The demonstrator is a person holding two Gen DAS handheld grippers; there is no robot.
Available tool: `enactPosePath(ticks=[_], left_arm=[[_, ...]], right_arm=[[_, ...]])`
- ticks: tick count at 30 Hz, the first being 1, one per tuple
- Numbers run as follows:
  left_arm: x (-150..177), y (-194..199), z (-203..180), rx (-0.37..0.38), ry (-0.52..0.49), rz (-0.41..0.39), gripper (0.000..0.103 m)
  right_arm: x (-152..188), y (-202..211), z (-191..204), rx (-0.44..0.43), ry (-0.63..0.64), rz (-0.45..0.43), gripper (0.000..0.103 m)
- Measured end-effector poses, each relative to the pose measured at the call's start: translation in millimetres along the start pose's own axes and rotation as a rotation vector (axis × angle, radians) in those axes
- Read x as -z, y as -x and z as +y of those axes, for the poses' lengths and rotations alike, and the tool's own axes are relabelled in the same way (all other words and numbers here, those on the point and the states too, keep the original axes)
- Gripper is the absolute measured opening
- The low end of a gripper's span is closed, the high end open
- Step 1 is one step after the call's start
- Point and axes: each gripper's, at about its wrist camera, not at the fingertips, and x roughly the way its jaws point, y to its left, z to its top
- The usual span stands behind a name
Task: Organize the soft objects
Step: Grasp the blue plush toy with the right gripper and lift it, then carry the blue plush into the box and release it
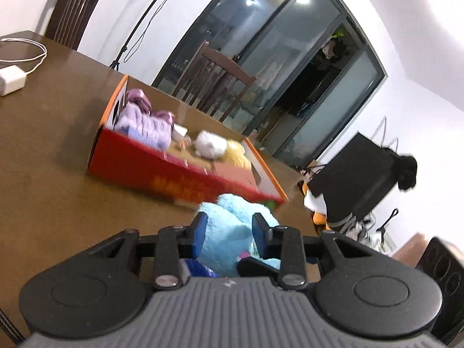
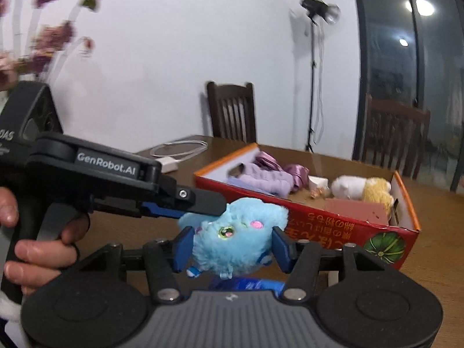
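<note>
Now both my jaws clamped on blue plush (image 2: 232, 240): right gripper (image 2: 232, 249) on its sides, left gripper (image 1: 230, 229) on top. Red box (image 2: 333, 226) at one o'clock. Lift over near wall together, no tugging apart.

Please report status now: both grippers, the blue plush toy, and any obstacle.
Left gripper and right gripper both shut on blue plush toy. Red box just beyond. Nothing between.
</note>
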Motion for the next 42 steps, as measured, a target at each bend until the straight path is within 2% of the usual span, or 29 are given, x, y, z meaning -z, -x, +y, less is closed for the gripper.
enactPosePath(ticks=[7, 11, 15, 19, 23, 27, 29, 31, 34, 36, 39, 42], left_arm=[[64, 17, -5, -0.055, 0.031, 0.107, 0.035], [85, 30, -9, -0.068, 0.01, 0.121, 0.035], [91, 40, -11, -0.081, 0.004, 0.103, 0.039], [90, 44, -10, -0.1, 0.016, 0.091, 0.039], [91, 40, -6, -0.068, 0.031, 0.113, 0.039], [96, 32, -3, -0.025, 0.045, 0.149, 0.04], [98, 29, -2, -0.007, 0.038, 0.155, 0.04], [97, 27, -2, 0.0, 0.022, 0.156, 0.04], [90, 25, -9, -0.01, 0.008, 0.15, 0.038], [77, 25, -14, 0.009, -0.004, 0.119, 0.037], [42, 18, -22, 0.049, -0.038, 0.053, 0.037], [-12, -7, -28, 0.066, -0.089, -0.003, 0.037]], right_arm=[[46, 31, 20, -0.043, -0.019, 0.109, 0.056], [66, 48, 29, -0.055, -0.006, 0.149, 0.057], [71, 62, 24, -0.043, -0.047, 0.13, 0.058], [75, 68, 3, -0.064, -0.19, 0.096, 0.058], [77, 56, -16, -0.091, -0.328, 0.087, 0.058], [81, 36, -24, -0.099, -0.405, 0.11, 0.058], [85, 29, -28, -0.129, -0.445, 0.127, 0.054], [87, 25, -33, -0.179, -0.481, 0.134, 0.04], [81, 25, -33, -0.185, -0.47, 0.141, 0.038], [69, 30, -36, -0.179, -0.464, 0.109, 0.038], [37, 32, -47, -0.163, -0.446, 0.035, 0.038], [-10, 16, -70, -0.138, -0.388, -0.032, 0.038]])
